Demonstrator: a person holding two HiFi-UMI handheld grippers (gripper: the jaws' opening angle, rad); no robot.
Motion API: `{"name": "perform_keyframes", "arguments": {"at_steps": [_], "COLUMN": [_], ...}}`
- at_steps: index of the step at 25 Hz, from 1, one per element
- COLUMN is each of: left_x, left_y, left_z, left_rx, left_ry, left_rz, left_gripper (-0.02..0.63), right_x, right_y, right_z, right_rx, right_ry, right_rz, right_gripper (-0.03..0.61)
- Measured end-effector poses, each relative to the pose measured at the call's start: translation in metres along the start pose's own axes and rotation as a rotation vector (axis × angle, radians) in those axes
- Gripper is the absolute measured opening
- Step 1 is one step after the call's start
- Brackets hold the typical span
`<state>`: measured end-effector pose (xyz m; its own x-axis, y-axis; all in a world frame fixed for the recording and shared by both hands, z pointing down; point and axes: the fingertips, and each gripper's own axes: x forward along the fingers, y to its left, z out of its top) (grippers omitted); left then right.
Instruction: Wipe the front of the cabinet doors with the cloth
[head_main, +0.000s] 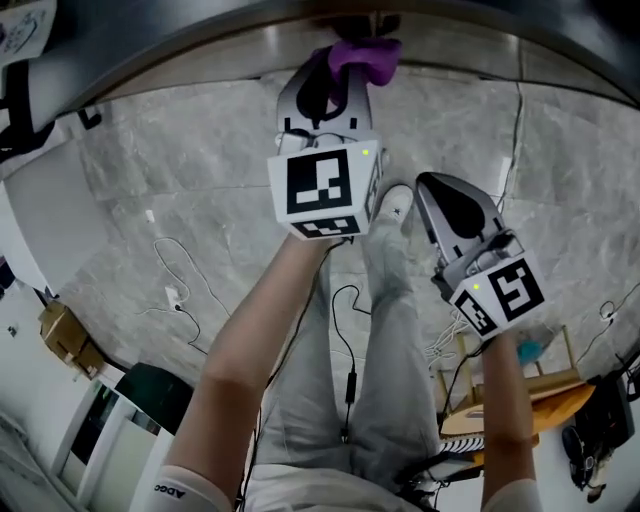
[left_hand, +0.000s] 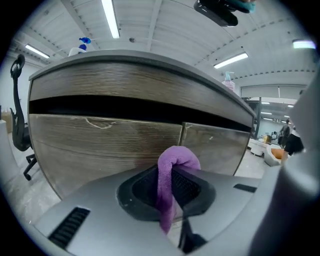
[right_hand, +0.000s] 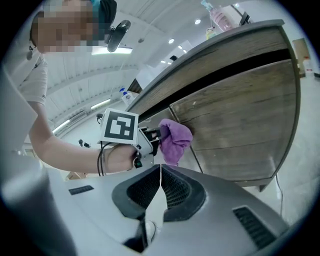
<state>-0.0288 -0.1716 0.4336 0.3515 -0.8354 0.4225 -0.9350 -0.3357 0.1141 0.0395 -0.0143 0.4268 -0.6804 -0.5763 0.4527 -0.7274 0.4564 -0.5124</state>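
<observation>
A purple cloth (left_hand: 173, 167) is pinched between the jaws of my left gripper (left_hand: 172, 175), folded over the tips. Ahead of it stand the two wood-grain cabinet doors, the left one (left_hand: 105, 145) and the right one (left_hand: 215, 145), with the seam just behind the cloth. In the head view the left gripper (head_main: 335, 85) holds the cloth (head_main: 365, 55) up at the cabinet's edge. The right gripper view shows the cloth (right_hand: 175, 140) close to the door front (right_hand: 240, 125); contact cannot be told. My right gripper (right_hand: 160, 172) is shut on nothing, held back and to the right (head_main: 428, 185).
A dark gap runs between countertop (left_hand: 140, 57) and doors. A spray bottle (left_hand: 82, 45) and a pink bottle (left_hand: 228, 80) stand on top. An office chair (left_hand: 19, 115) is at the left. Cables (head_main: 180, 295), a cardboard box (head_main: 62, 335) and a wooden frame (head_main: 535, 380) lie on the floor.
</observation>
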Motion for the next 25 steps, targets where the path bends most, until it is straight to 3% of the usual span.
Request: {"name": "perform_keyframes", "arguments": {"at_steps": [12, 17, 25], "left_x": [0.017, 0.003, -0.034], "left_y": [0.028, 0.083, 0.197], "left_z": [-0.006, -0.012, -0.008], "left_rx": [-0.022, -0.051, -0.034], "left_ry": [0.012, 0.022, 0.029], "left_rz": [0.022, 0.066, 0.134], "left_gripper": [0.046, 0.046, 0.046], "right_x": [0.006, 0.031, 0.095], "right_y": [-0.011, 0.014, 0.077], "right_z": [-0.008, -0.012, -0.004], "right_rx": [0.017, 0.012, -0.012], "right_ry": [-0.004, 0.008, 0.001], "right_rz": [-0.033, -0.04, -0.01], "right_gripper": [0.028, 0.028, 0.028]}}
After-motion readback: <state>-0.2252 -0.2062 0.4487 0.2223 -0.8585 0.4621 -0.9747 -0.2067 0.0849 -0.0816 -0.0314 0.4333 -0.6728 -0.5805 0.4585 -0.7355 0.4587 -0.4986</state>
